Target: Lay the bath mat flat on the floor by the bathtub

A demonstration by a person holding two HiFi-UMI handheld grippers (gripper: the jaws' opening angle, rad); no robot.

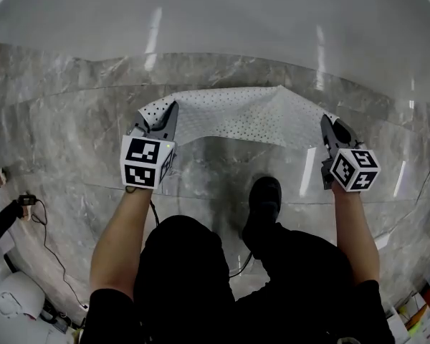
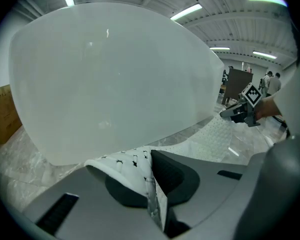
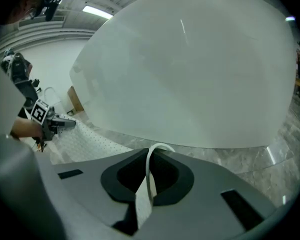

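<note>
In the head view, your left claw [image 1: 173, 107] and right claw [image 1: 325, 122] hold the bath mat [image 1: 244, 115] stretched between them, one claw at each short end. The mat is white and dotted with small holes. Its long axis runs left to right across the picture, parallel to the side of the bathtub [image 1: 215, 13], which fills the top of the view. The mat hangs over the grey marble floor [image 1: 72, 106], between the tub and your dark shoe [image 1: 264, 199]. Its far edge rises to a slight peak right of the middle. From here you cannot tell whether any part of it touches the floor.

In the left gripper view, the left claw's jaws are closed tight on a corner of the mat, which folds over and is pinched between the dark pads. The rest of the mat stretches away to the right, along the foot of the white tub, to your other claw.

In the right gripper view, the right claw's jaws are also clamped together, on a thin curled edge of the mat. From there the sheet runs off to the left, beside the tub, towards the left claw
</note>
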